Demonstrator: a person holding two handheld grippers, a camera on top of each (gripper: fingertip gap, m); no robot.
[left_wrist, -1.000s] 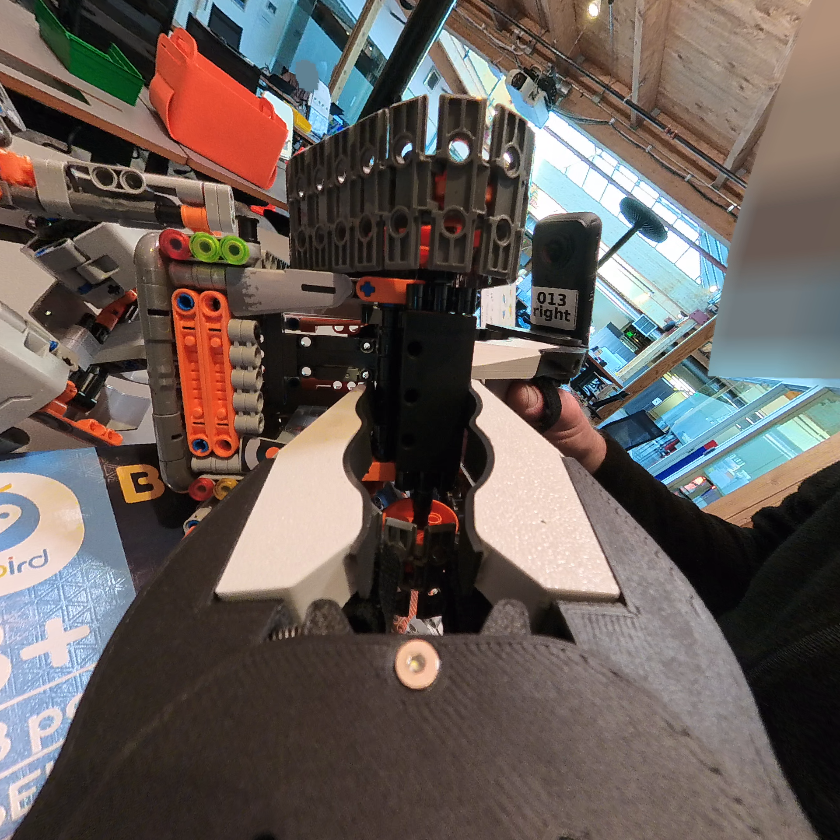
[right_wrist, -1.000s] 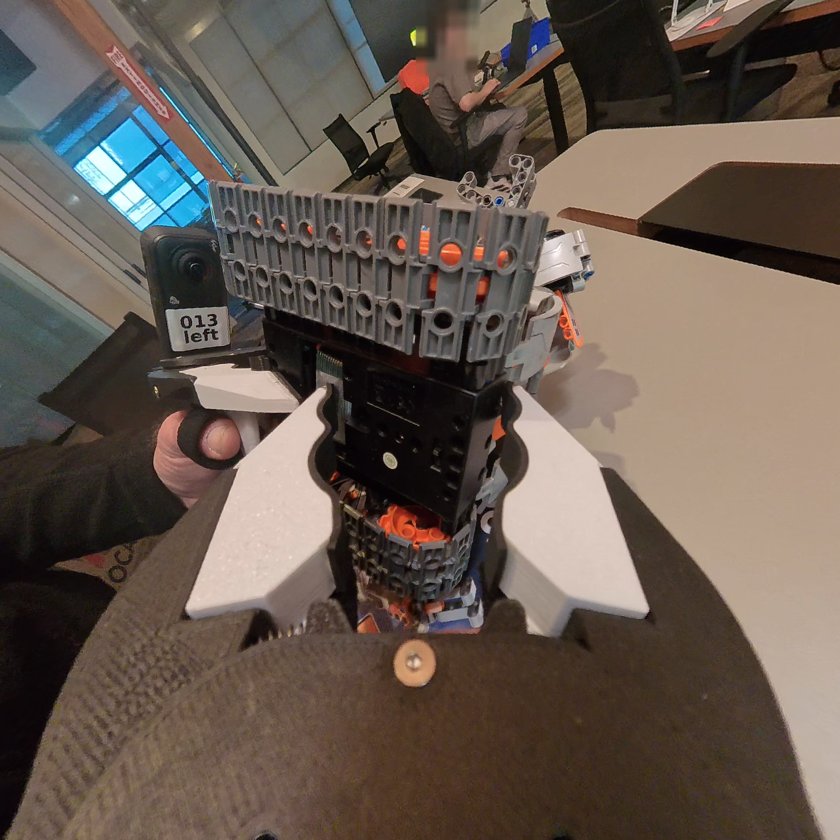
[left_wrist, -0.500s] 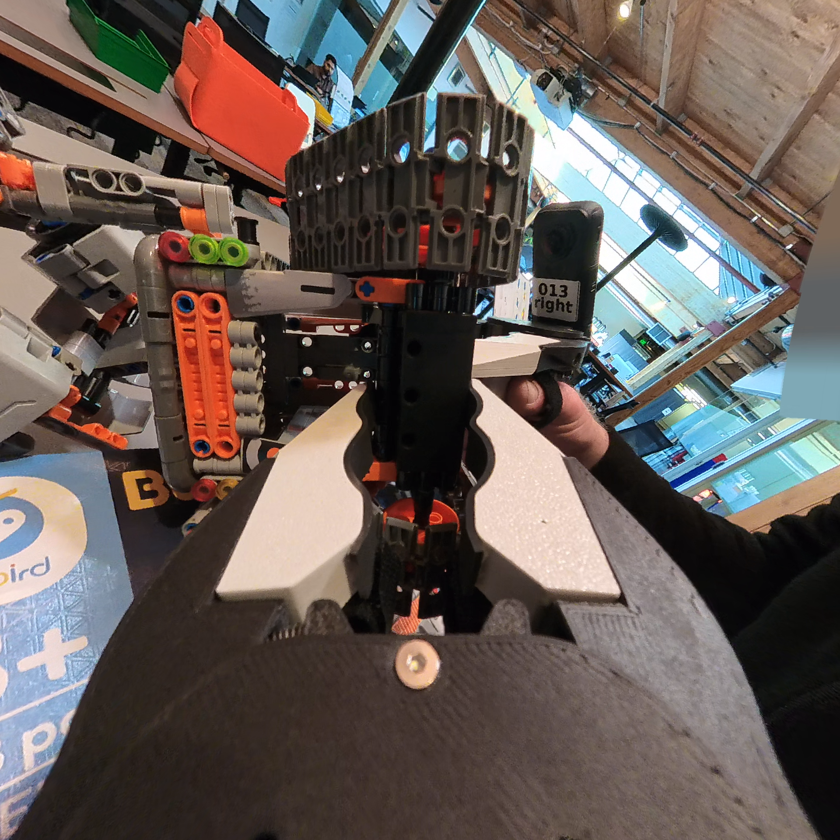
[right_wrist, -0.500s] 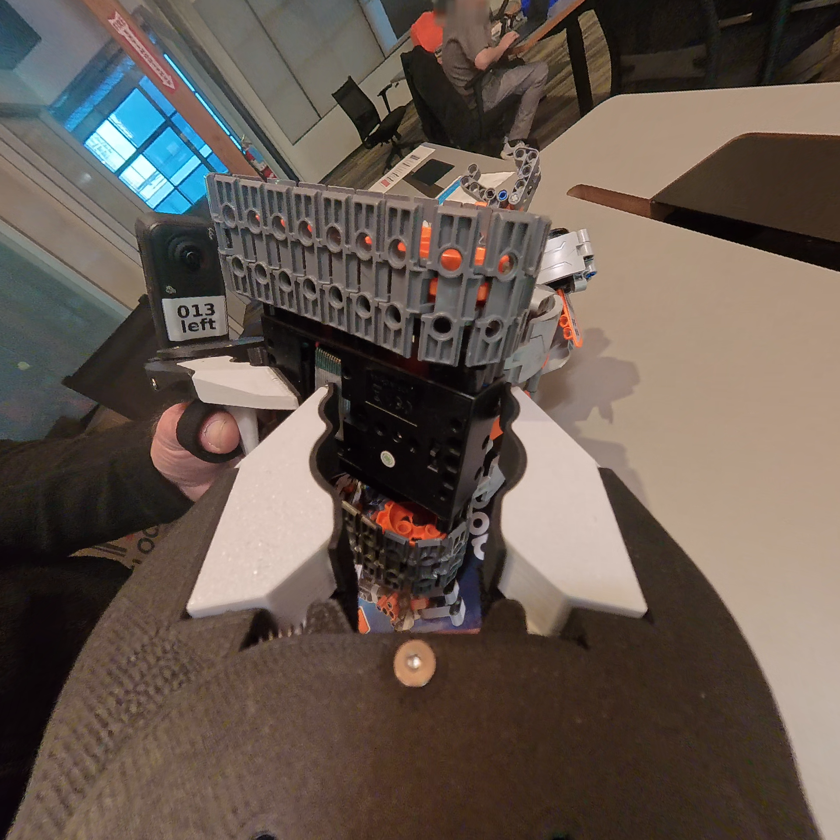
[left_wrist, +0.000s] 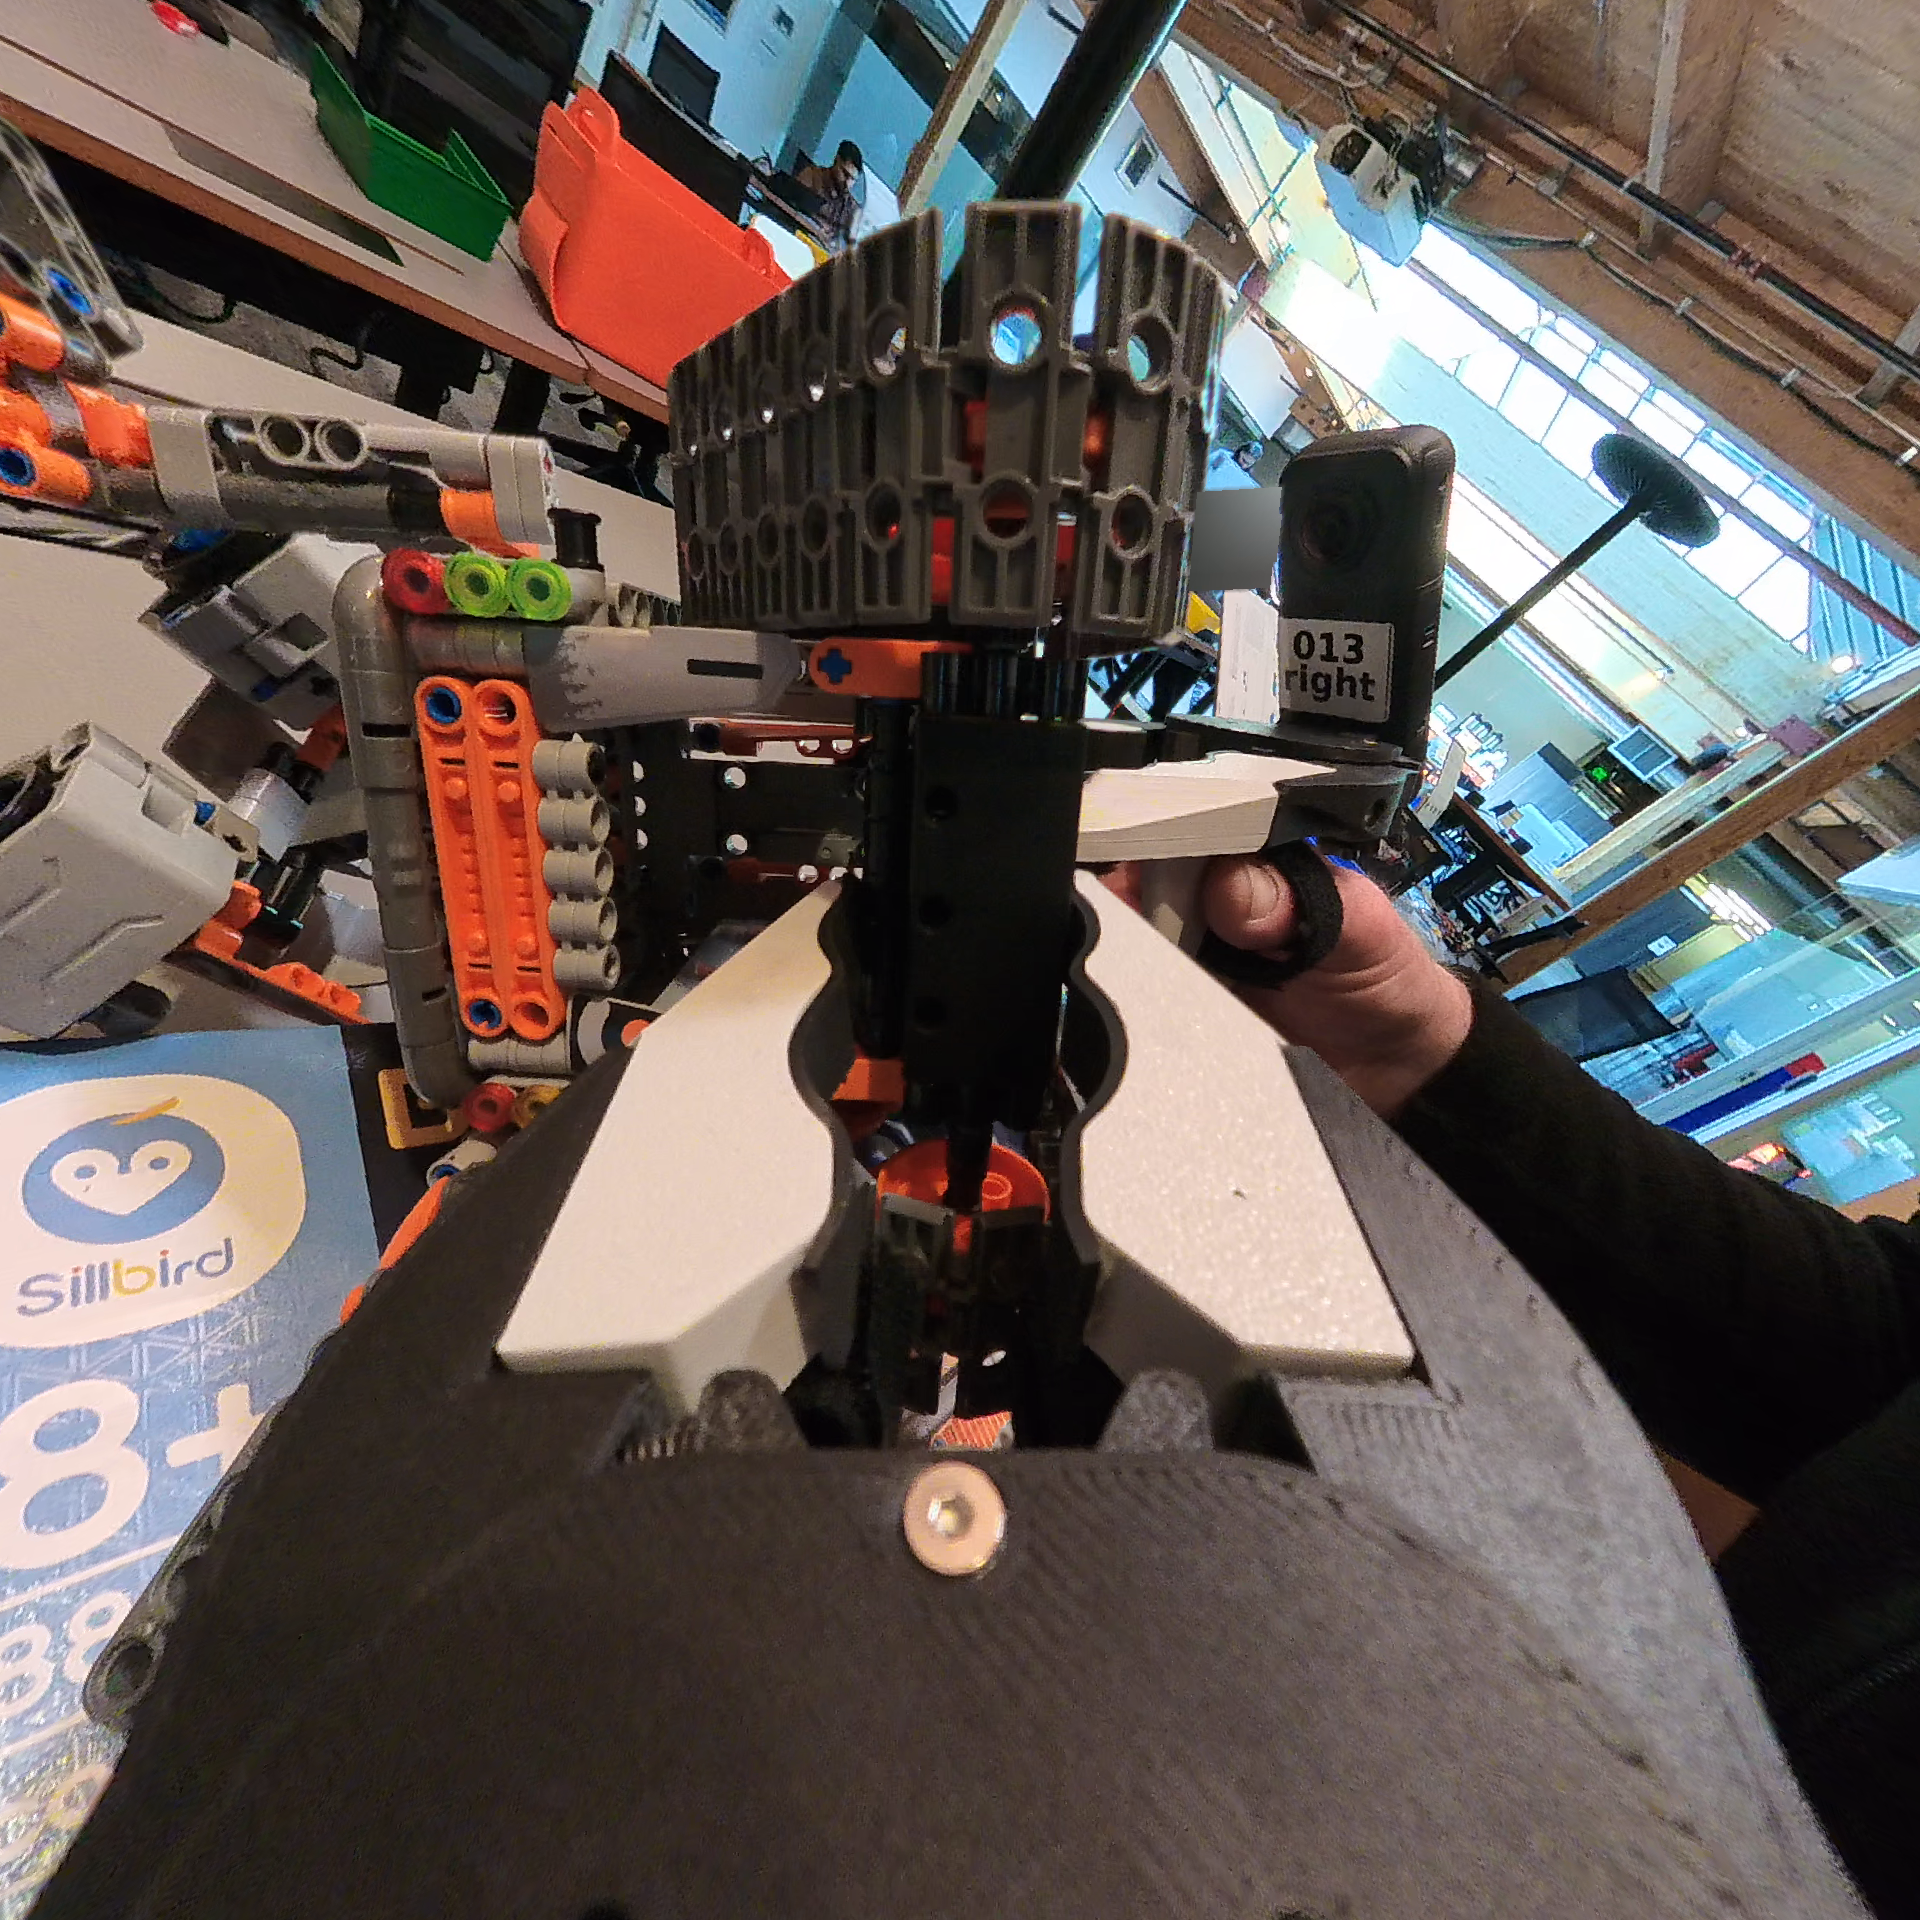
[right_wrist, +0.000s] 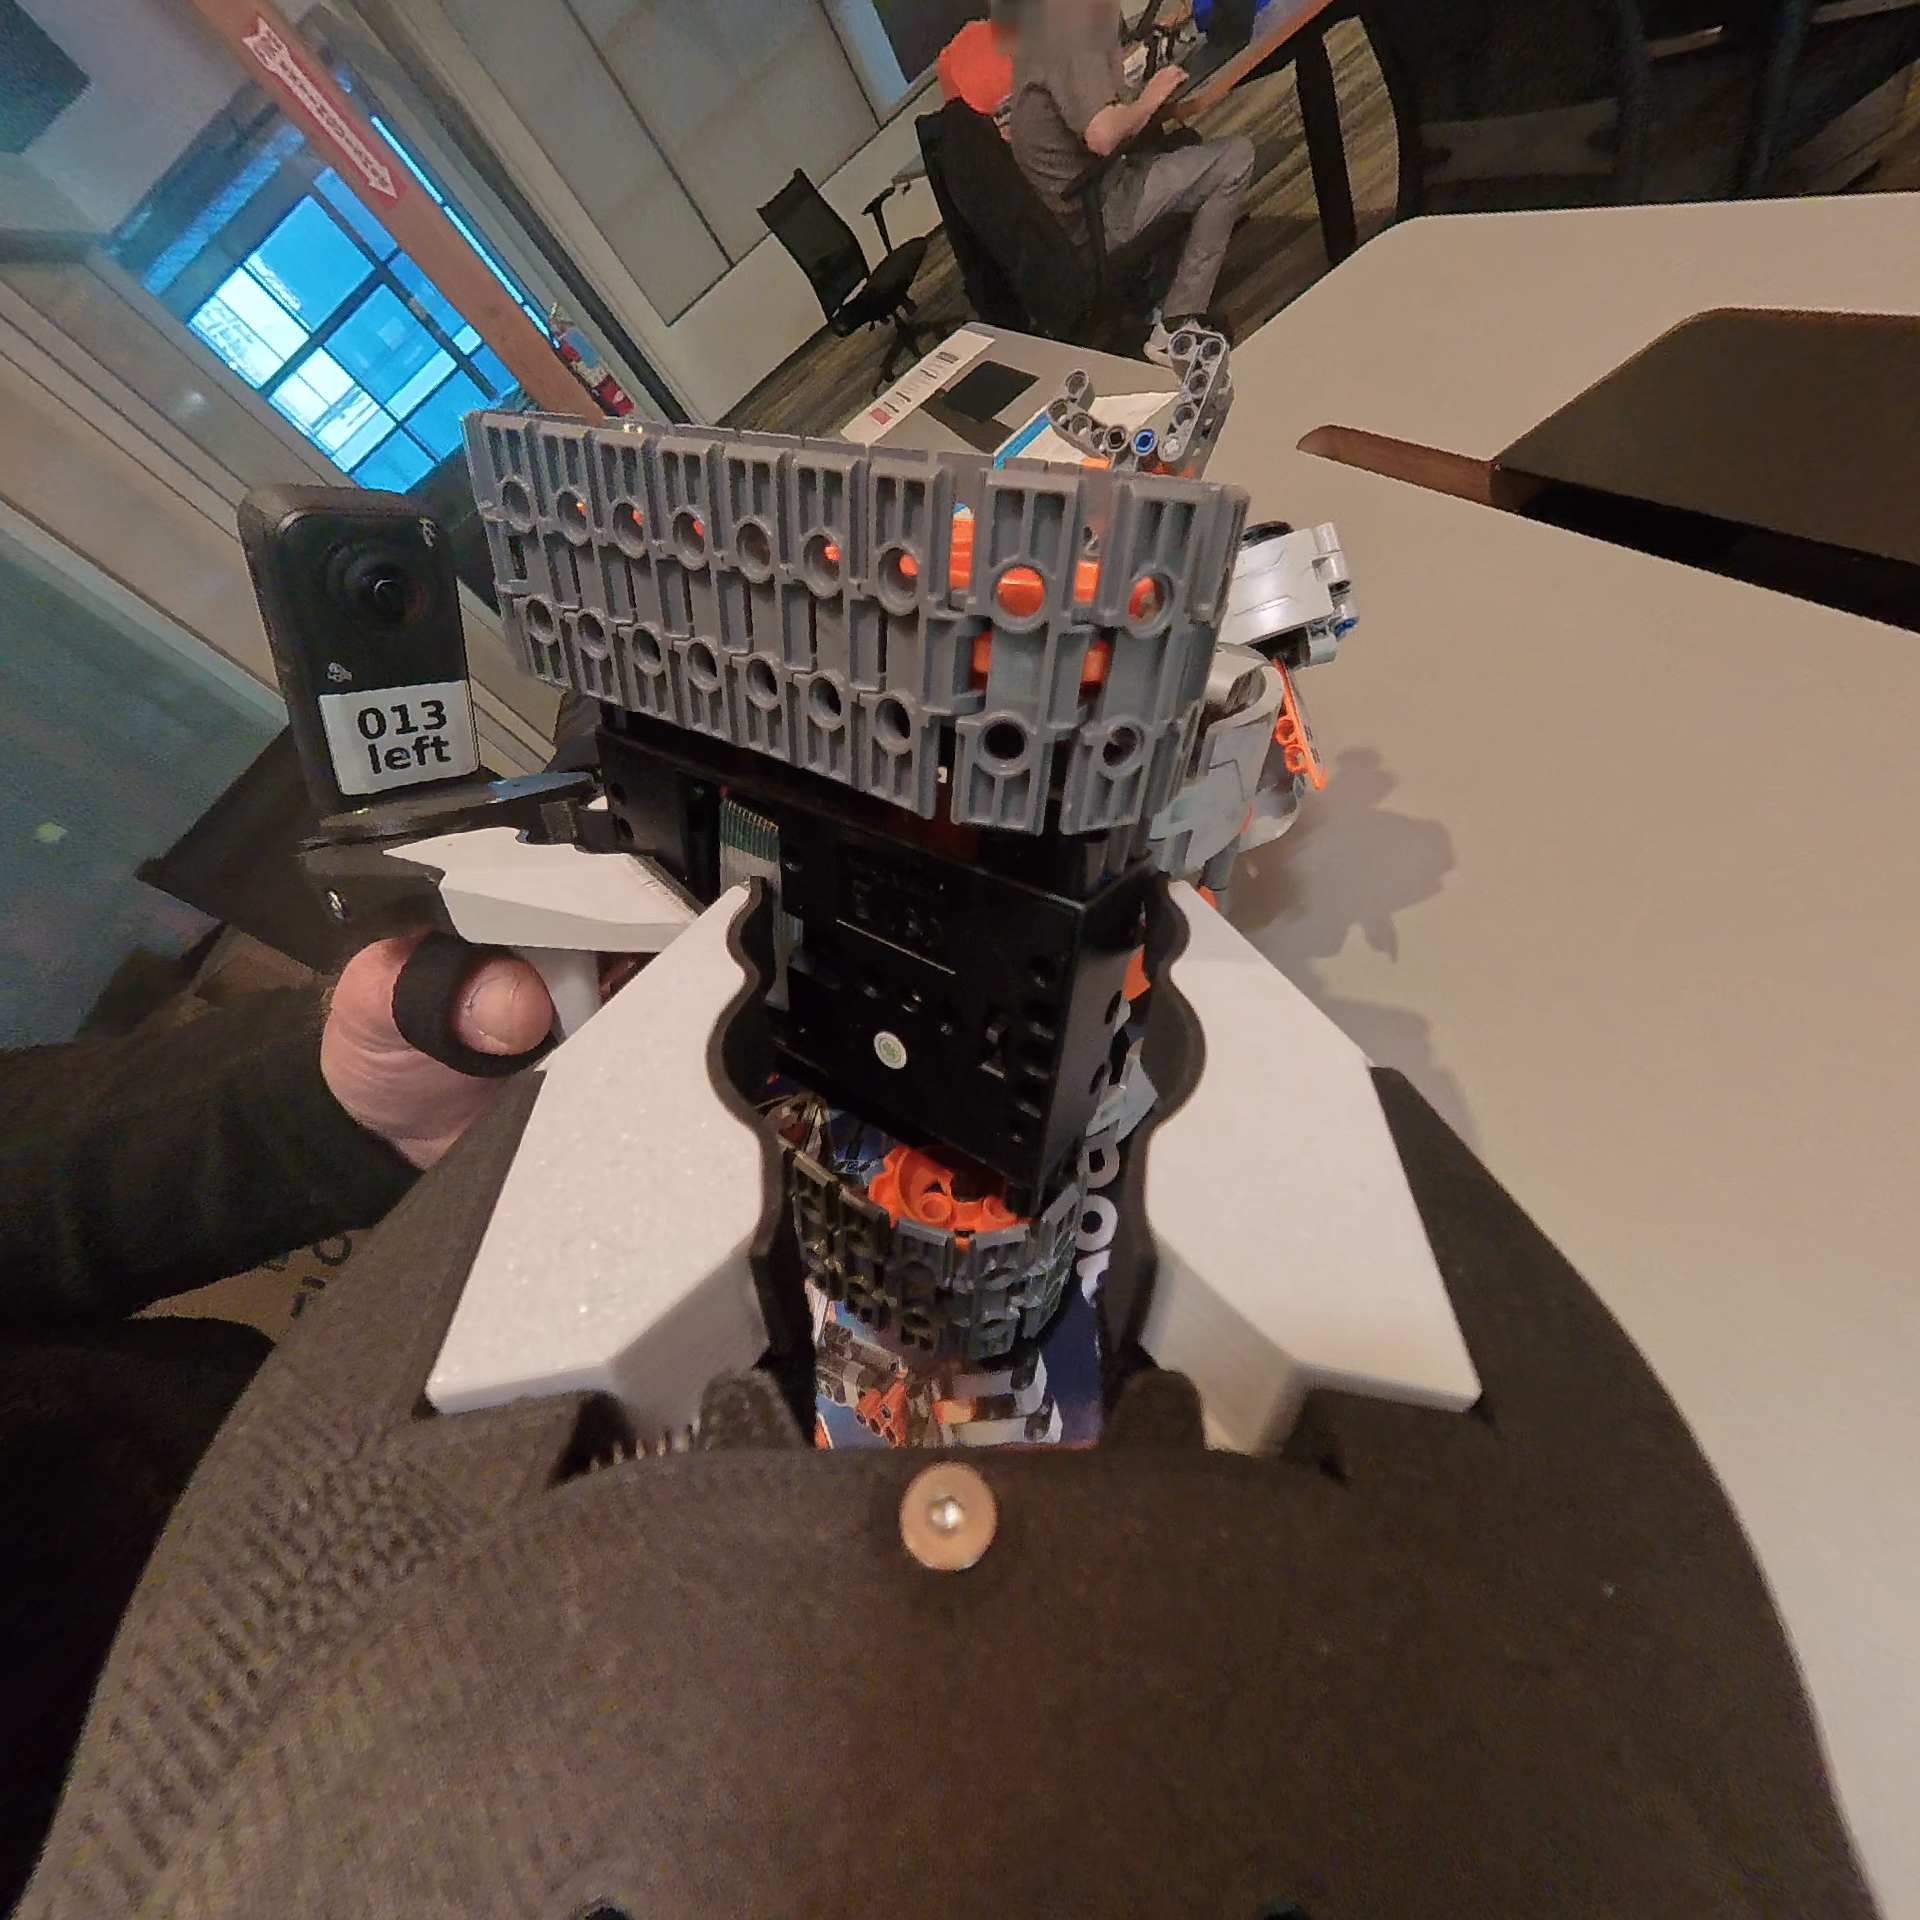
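A grey table (right_wrist: 1558, 935) lies under the work. Above it both grippers hold one brick-built tracked model (left_wrist: 966, 831), lifted clear of the surface. The left gripper (left_wrist: 951, 997) has its white fingers (left_wrist: 717, 1143) closed on the model's black block (left_wrist: 977, 883). The right gripper (right_wrist: 951, 997) clamps the same black block (right_wrist: 935, 987) from the opposite side. A grey tread band (right_wrist: 852, 623) wraps the top. An orange hub (right_wrist: 935, 1184) sits below the block.

Grey table (right_wrist: 1558, 935) under brick model (right_wrist: 1278, 665)
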